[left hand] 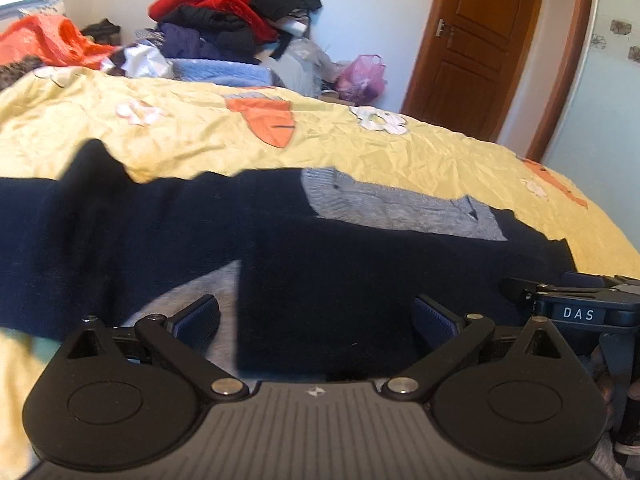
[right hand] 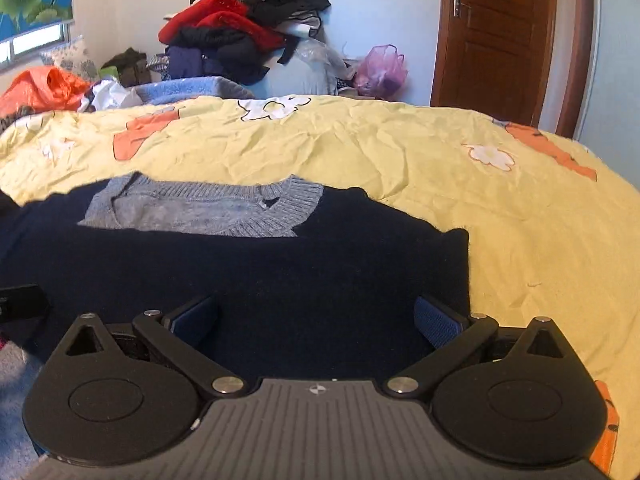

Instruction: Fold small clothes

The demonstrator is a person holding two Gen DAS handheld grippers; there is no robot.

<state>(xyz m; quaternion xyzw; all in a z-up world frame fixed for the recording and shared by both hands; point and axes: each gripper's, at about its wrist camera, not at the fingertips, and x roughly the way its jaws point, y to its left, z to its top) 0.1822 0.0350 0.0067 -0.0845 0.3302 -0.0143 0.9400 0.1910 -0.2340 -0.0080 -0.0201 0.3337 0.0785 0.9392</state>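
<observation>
Both tongs, left [left hand: 316, 316] and right [right hand: 316, 316], gape empty just above the navy knitted sweater [right hand: 248, 276] with its grey collar, lying crosswise on the yellow bed [right hand: 400, 152].

R gripper [right hand: 316, 320] fingers wide over navy sweater [right hand: 280, 264].

1. One navy sweater [right hand: 248, 264] with a grey collar, at centre frame.
2. Two grippers: the left gripper [left hand: 316, 320] at the bottom of its own view, the right gripper [right hand: 316, 320] likewise.
3. One yellow bedspread [right hand: 360, 148] across the middle.
4. One clothes pile [right hand: 240, 28], upper centre.
5. One pink bag [right hand: 382, 68], upper right of centre.
6. One wooden door [right hand: 496, 36], upper right.
</observation>
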